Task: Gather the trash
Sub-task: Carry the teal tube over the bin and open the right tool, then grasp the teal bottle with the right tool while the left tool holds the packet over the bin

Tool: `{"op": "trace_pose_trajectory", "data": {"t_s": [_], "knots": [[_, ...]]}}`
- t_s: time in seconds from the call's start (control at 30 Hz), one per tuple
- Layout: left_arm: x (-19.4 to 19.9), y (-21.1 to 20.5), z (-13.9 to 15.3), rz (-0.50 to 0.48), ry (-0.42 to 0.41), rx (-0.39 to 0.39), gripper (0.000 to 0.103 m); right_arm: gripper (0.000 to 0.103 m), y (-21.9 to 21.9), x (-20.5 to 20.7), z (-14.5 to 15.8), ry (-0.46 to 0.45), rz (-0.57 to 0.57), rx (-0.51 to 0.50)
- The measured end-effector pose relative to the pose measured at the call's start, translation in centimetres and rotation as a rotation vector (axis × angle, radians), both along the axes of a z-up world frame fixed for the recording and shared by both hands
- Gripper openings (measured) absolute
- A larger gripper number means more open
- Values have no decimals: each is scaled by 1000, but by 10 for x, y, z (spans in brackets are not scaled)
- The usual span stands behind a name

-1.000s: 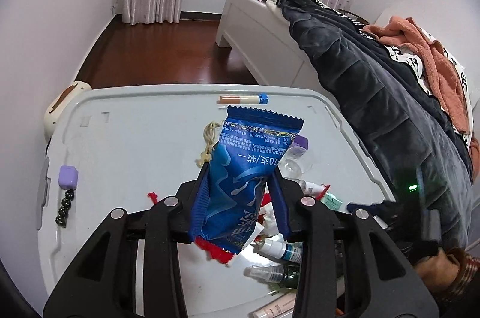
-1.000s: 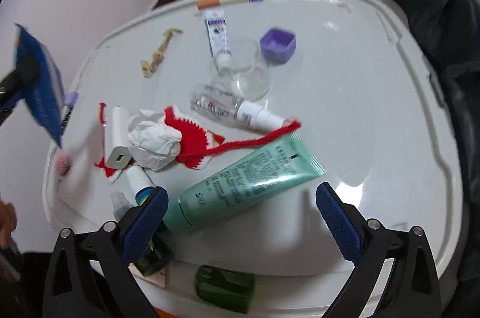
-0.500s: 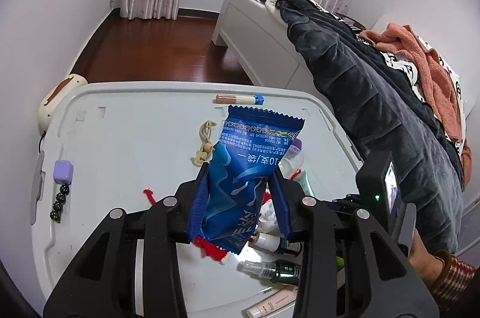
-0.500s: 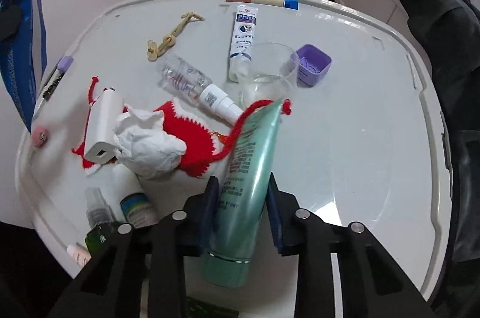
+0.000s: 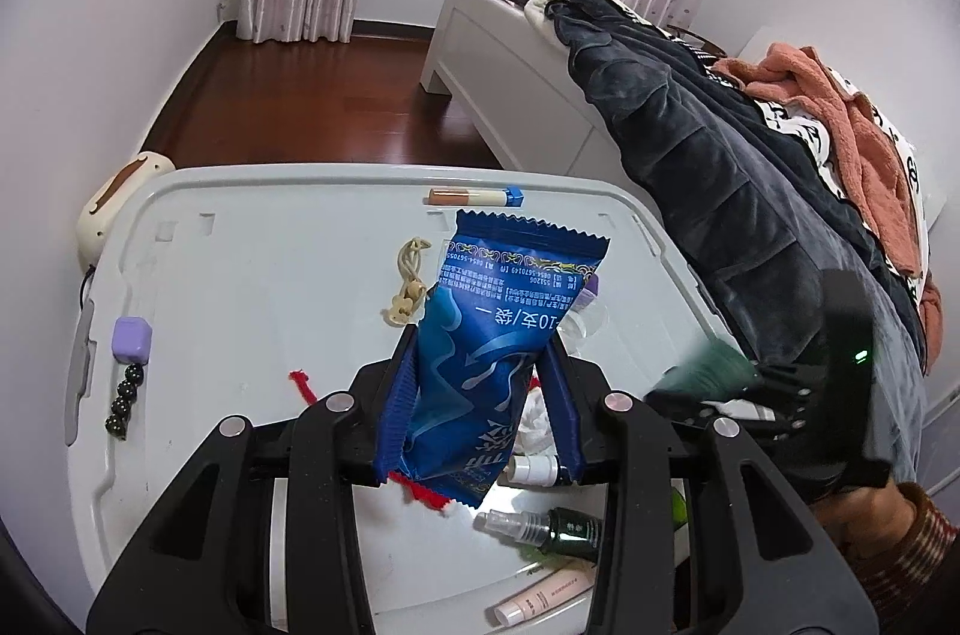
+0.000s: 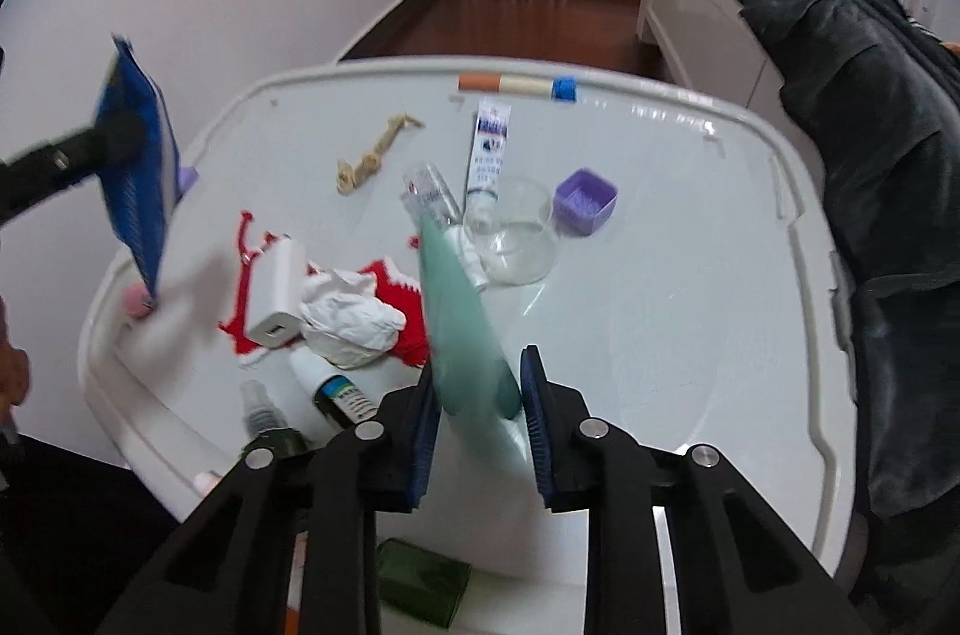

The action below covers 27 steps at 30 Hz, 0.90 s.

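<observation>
A blue snack wrapper (image 5: pixel 492 353) stands upright between the pads of my left gripper (image 5: pixel 483 344), which is shut on it above the white table (image 5: pixel 240 275). The right wrist view shows the same wrapper (image 6: pixel 135 173) at far left. My right gripper (image 6: pixel 480 371) grips a pale green tube (image 6: pixel 462 311) near its cap end, the jaws still squeezing in on it. The tube is tilted up off the table, its tail pointing away. A crumpled white tissue (image 6: pixel 348 329) lies on a red knitted piece (image 6: pixel 396 281), just left of the tube.
On the table (image 6: pixel 690 305) lie a white charger (image 6: pixel 276 296), a glass cup (image 6: pixel 519 239), a purple cap (image 6: pixel 585 200), an ointment tube (image 6: pixel 491 149), a clear bottle (image 6: pixel 429 191), a marker (image 6: pixel 516 83), a beige chain (image 6: pixel 372 155) and small bottles (image 6: pixel 336 389). A bed with a dark quilt (image 6: pixel 870 95) borders the right.
My right gripper went from wide open over the green tube to shut on it, then lifted and tilted it off the table. The left gripper kept still with the wrapper.
</observation>
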<state>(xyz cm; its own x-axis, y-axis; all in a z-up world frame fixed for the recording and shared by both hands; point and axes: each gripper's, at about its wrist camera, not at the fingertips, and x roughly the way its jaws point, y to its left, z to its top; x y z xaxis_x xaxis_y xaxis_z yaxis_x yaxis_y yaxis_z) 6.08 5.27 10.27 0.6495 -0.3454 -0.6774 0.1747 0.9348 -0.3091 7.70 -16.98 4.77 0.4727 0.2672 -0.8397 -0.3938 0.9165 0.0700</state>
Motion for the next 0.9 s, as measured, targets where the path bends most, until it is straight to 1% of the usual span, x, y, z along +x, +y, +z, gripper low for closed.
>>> {"op": "trace_pose_trajectory", "data": {"t_s": [0.03,0.1,0.17,0.2,0.27,0.33,0.4,0.43,0.47,0.5,0.53,0.57,0.6,0.63,0.67,0.7,0.8,0.83,0.9], "knots": [[-3,0,1,-2,-3,1,37,25,-1,-3,3,-5,-2,8],[-14,-1,4,0,-2,0,37,24,-6,-23,15,-18,2,44],[-27,-4,6,-8,2,-8,37,18,-9,-43,23,-26,15,56],[-40,-8,6,-14,8,-6,37,14,-11,-57,27,-27,27,69],[-65,-17,3,-30,19,3,37,14,-15,-82,32,-17,46,91],[-95,-25,-4,-42,34,-1,37,14,-17,-102,30,-11,56,84],[-121,-30,-12,-50,54,-19,37,14,-20,-108,23,-3,58,71],[-129,-32,-16,-50,67,-30,37,14,-22,-106,16,16,53,61],[-138,-34,-20,-49,78,-48,37,15,-25,-106,13,10,39,61],[-143,-36,-22,-50,85,-55,37,29,-26,-102,8,9,30,45],[-145,-38,-24,-49,92,-56,37,41,-24,-97,1,26,31,15],[-148,-40,-26,-53,97,-50,37,45,-24,-93,-4,19,27,-1],[-149,-42,-27,-60,102,-45,37,56,-21,-88,-10,23,36,-31],[-150,-44,-27,-66,103,-37,37,58,-17,-82,-18,32,57,-84],[-150,-46,-27,-69,100,-29,37,58,-12,-82,-21,15,74,-125],[-150,-48,-28,-74,102,-28,37,60,-5,-80,-24,-17,107,-174],[-150,-50,-31,-83,109,-30,37,62,14,-76,-35,-64,240,-306],[-149,-51,-31,-85,112,-31,37,63,20,-74,-39,-68,293,-335],[-147,-53,-34,-89,118,-35,37,63,29,-69,-41,-84,361,-356]]}}
